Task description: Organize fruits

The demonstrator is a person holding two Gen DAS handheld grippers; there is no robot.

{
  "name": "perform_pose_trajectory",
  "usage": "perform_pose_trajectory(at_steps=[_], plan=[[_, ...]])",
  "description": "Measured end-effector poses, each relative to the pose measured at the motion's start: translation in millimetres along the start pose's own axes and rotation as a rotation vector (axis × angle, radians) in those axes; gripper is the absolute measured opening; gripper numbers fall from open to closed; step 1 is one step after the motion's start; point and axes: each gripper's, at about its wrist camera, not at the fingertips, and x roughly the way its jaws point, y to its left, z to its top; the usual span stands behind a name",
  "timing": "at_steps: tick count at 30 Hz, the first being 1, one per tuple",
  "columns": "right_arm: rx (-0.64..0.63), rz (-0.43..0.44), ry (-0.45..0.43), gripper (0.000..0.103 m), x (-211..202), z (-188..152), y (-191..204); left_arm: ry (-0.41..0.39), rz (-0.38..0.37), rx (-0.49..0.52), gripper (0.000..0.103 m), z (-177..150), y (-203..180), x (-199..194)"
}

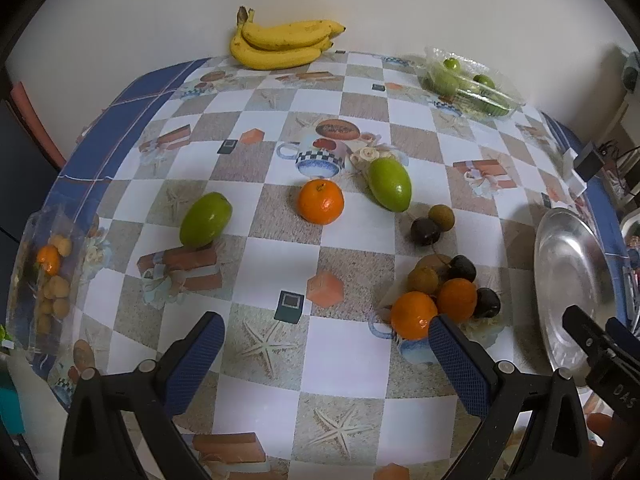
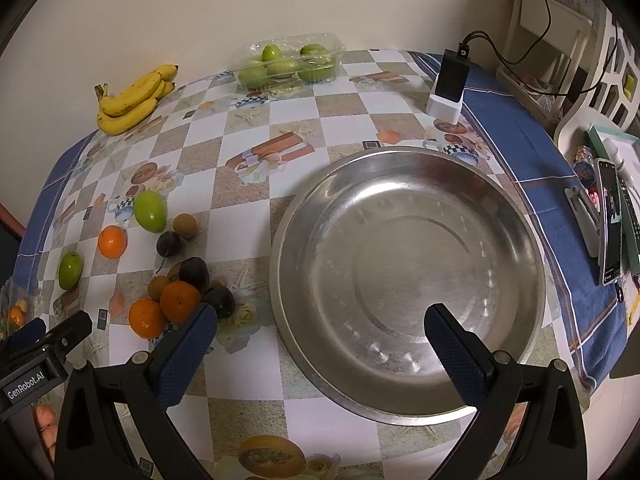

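Each gripper, left gripper (image 1: 326, 340) and right gripper (image 2: 320, 330), has two black plastic arms with silver pivot screws, ending in fingers (image 1: 198, 354) padded with dark-blue textured rubber; white "GenRobot.AI" lettering marks the left one's side.

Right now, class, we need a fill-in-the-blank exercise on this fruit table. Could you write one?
1. The steel bowl holds ____ fruit.
2. The bananas lie against the ____.
3. Both the left hand-held gripper and the right hand-held gripper are ____.
4. The clear plastic box holds ____ fruits.

Missing words: no; wall; open; green
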Motion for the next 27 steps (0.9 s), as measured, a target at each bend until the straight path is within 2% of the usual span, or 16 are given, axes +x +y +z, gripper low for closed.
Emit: perform_pose_trajectory(at_steps=[9, 12, 16, 20, 27], plan=[[-0.037, 0.037, 0.008, 0.103, 2.6, -2.3, 9.0, -0.105, -0.093, -0.063, 0.103, 4.3, 6.3, -22.1], [-0.049, 0.052, -0.007, 0.103, -1.1, -0.6, 11.8, -0.114, -0.089, -0.055, 0.103, 5.2, 4.3, -23.6], [-0.05, 0.074, -0.021, 0.103, -6.3, 2.9, 14.5, -0.08, -0.075, -0.057, 0.103, 7.0, 2.5, -18.6], [-0.045, 0.082, -0.02, 0.103, -4.8, 7.6, 17.0, -0.021, -0.115, -0.066, 0.103, 8.8, -2.2, -8.9], [-0.017, 0.151, 0.01, 0.103, 6.4, 13.8, 23.3, -0.021, -0.086, -0.134, 0.103, 20.5, -4.5, -6.2]])
